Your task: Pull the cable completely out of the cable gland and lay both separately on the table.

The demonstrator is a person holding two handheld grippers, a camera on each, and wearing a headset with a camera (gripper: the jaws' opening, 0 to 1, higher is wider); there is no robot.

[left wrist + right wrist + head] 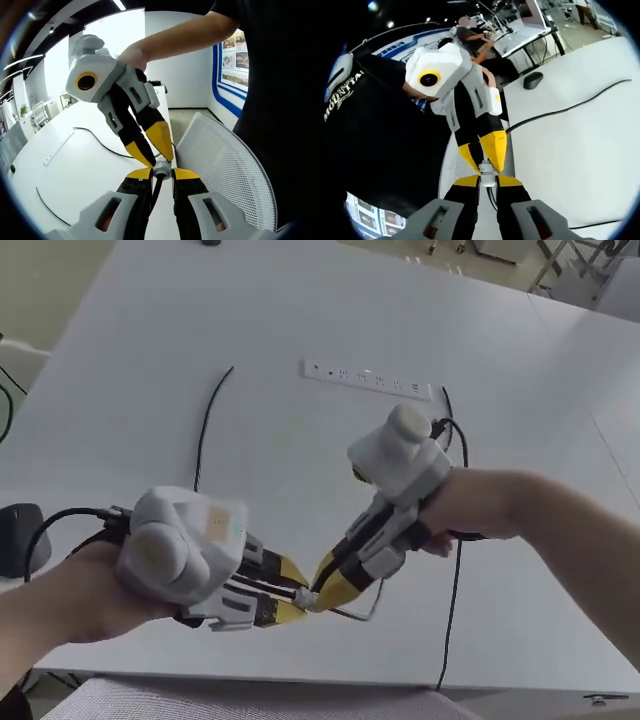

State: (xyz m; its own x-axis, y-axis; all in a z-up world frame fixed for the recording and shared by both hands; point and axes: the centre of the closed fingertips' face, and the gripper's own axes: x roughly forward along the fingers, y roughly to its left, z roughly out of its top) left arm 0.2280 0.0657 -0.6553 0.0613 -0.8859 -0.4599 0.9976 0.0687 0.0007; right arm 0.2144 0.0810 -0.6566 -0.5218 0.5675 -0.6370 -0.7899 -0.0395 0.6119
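Both grippers meet tip to tip above the white table's (300, 300) near edge. My left gripper (293, 600) (162, 174) is shut on a small grey cable gland (161, 170) (487, 170). A dark cable (156, 192) runs back from the gland between the left jaws. My right gripper (330, 592) (488, 181) comes in from the right and is shut on the cable right at the gland's other end. A thin loop of cable (368, 612) hangs below the right gripper. The gland itself is hidden by the tips in the head view.
A white power strip (365, 378) lies across the table's middle, with a loose black cable (205, 430) to its left. A dark mouse-like object (20, 535) sits at the left edge. A black cord (455, 570) trails off the front. A white mesh chair (225, 170) stands beside the table.
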